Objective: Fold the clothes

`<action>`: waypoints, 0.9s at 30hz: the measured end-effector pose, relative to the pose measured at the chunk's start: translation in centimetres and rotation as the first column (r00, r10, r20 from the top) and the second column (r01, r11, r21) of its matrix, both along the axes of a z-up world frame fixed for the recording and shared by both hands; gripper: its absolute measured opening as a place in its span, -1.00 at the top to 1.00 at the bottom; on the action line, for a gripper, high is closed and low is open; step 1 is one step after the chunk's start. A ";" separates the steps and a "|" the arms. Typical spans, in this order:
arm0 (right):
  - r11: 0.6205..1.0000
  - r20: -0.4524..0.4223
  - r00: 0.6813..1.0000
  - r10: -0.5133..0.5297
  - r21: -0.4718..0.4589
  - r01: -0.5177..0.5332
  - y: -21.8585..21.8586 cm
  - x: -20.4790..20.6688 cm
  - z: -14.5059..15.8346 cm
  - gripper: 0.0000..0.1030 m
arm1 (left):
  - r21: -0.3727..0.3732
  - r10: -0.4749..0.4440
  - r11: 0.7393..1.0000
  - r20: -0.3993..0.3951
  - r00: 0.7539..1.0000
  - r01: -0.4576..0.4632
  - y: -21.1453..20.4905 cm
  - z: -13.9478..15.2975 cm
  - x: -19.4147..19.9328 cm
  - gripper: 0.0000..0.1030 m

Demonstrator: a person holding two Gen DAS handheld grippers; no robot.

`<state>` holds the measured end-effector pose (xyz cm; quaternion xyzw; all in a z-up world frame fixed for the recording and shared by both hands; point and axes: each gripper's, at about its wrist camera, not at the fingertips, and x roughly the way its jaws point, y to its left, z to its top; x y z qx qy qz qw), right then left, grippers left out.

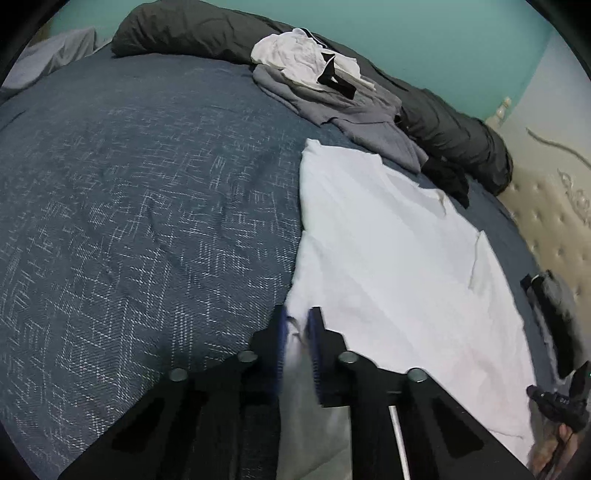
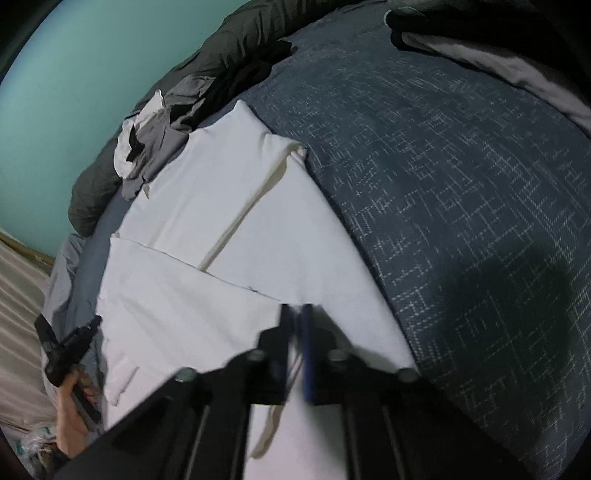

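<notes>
A white shirt (image 1: 388,240) lies spread on the dark blue bedspread (image 1: 129,221). In the left wrist view my left gripper (image 1: 298,323) is shut on the shirt's near left edge, and white cloth bunches between its blue pads. The right wrist view shows the same white shirt (image 2: 192,229), partly folded over, with a cream seam running across it. My right gripper (image 2: 296,317) is shut on a fold of the shirt near its right side. The other gripper (image 2: 70,347) appears at the far left, held in a hand (image 2: 72,413).
A pile of grey and white clothes (image 1: 325,85) sits at the far side of the bed, beside a rolled dark duvet (image 1: 184,33). A beige tufted headboard (image 1: 546,221) rises on the right. More grey cloth (image 2: 498,55) lies at the top right.
</notes>
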<state>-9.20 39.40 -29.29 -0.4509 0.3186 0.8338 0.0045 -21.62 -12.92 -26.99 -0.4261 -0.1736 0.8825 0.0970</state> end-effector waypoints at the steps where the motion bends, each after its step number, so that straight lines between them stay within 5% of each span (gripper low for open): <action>1: 1.000 -0.010 1.000 -0.009 -0.011 0.009 0.2 0.3 0.2 0.96 | 0.014 0.009 1.000 -0.003 1.000 -0.009 -0.3 0.1 0.2 0.83; 12: 0.999 -0.004 1.000 -0.027 -0.024 0.027 0.5 1.2 0.2 0.97 | 0.261 0.136 0.954 0.065 0.989 -0.148 -3.3 -1.7 1.3 0.85; 20: 0.998 0.007 0.999 -0.033 -0.050 0.034 0.8 1.3 -0.2 0.97 | 0.108 0.125 0.986 0.036 0.991 -0.128 -1.6 -0.1 1.0 0.79; 24: 0.998 0.008 0.999 -0.031 -0.061 0.031 0.9 1.5 -0.4 0.97 | 0.099 0.129 0.986 0.022 0.991 -0.131 -2.1 -0.1 0.6 0.13; 27: 0.997 0.011 1.000 -0.026 -0.066 0.027 0.8 1.4 -0.4 0.97 | 0.111 0.101 0.989 0.017 0.995 -0.103 -2.0 -0.4 -0.1 0.12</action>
